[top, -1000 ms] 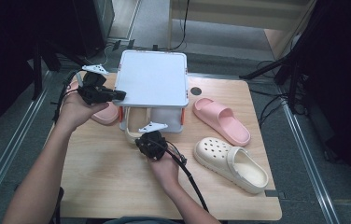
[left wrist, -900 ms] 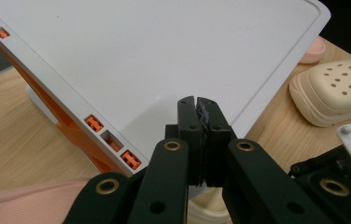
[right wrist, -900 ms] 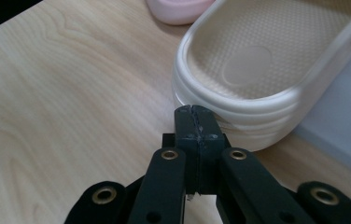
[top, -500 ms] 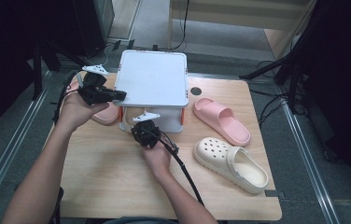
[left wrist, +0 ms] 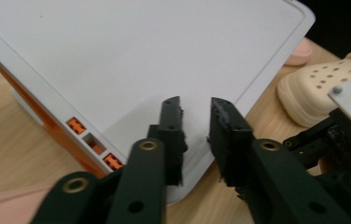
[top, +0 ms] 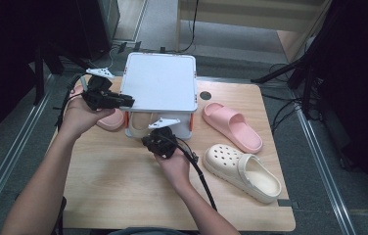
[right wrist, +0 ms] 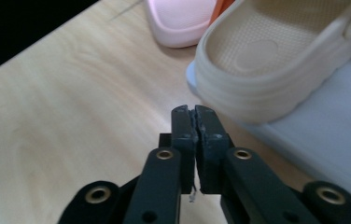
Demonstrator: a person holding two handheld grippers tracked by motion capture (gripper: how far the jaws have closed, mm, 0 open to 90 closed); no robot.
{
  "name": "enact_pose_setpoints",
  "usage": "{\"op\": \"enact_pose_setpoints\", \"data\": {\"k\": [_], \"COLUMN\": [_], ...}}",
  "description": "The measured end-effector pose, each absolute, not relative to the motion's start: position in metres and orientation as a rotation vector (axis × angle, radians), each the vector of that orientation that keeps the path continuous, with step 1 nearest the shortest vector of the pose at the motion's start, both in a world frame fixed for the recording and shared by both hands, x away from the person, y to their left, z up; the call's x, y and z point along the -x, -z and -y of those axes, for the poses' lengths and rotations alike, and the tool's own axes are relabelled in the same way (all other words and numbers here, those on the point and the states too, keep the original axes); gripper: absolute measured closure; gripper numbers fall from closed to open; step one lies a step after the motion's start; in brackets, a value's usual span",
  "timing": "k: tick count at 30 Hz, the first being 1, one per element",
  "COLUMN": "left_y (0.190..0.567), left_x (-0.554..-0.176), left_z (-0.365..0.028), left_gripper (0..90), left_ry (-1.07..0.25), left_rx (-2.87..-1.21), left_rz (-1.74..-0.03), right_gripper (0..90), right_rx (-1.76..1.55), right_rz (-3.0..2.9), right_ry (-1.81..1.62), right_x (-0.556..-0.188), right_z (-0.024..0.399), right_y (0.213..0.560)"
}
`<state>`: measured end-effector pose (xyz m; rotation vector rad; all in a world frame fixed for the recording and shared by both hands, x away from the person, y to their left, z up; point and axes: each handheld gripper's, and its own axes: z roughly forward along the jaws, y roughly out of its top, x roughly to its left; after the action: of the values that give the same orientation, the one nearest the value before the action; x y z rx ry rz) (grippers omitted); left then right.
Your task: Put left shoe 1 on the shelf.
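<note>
A white two-level rack (top: 160, 81) stands at the table's back, a beige clog (top: 140, 125) tucked on its lower shelf. My left gripper (top: 123, 102) hovers at the left edge of the rack's flat top (left wrist: 141, 56). Its jaws have just been opening and stand a little apart with nothing pinched between them (left wrist: 194, 105). My right gripper (top: 152, 139) points at the rack's front, its tips (right wrist: 192, 112) just short of that clog's heel (right wrist: 281, 60). Its jaws have only just begun opening and still look pressed together, empty.
A pink slipper (top: 108, 120) lies beside the rack under my left hand. To the right of the rack lie another pink slipper (top: 231, 125) and a second beige clog (top: 243, 166). A small black disc (top: 205, 95) sits by the rack. Bare wood (top: 113, 186) lies in front.
My right gripper has moved a little away from me, closer to the rack's front. My left hand has stayed where it was.
</note>
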<state>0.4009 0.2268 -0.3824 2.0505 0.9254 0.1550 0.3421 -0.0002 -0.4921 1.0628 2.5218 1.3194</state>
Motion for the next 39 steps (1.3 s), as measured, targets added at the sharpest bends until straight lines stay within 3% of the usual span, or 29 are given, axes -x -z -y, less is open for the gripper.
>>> {"op": "enact_pose_setpoints", "data": {"k": [5, 14, 21, 39], "left_y": [0.375, 0.376, 0.383, 0.418], "left_x": [-0.394, -0.37, -0.35, -0.317], "left_z": [-0.224, -0.219, -0.22, -0.216], "left_gripper": [58.6, 48.1, 43.4, 39.7], "left_ry": [-0.136, -0.154, -0.183, -0.203], "left_rx": [-2.052, -2.026, -2.024, -2.036], "left_rz": [-0.912, -0.916, -0.913, -0.927], "right_gripper": [84.5, 73.6, 66.7, 60.3], "right_rx": [-1.001, -0.974, -0.906, -1.044], "right_rz": [-2.562, -2.566, -2.549, -2.443], "right_ry": [-1.352, -1.425, -1.42, -1.383], "right_x": [-0.322, -0.305, -0.292, -0.277], "right_z": [0.035, 0.082, 0.12, 0.203], "right_y": [0.476, 0.457, 0.451, 0.447]}}
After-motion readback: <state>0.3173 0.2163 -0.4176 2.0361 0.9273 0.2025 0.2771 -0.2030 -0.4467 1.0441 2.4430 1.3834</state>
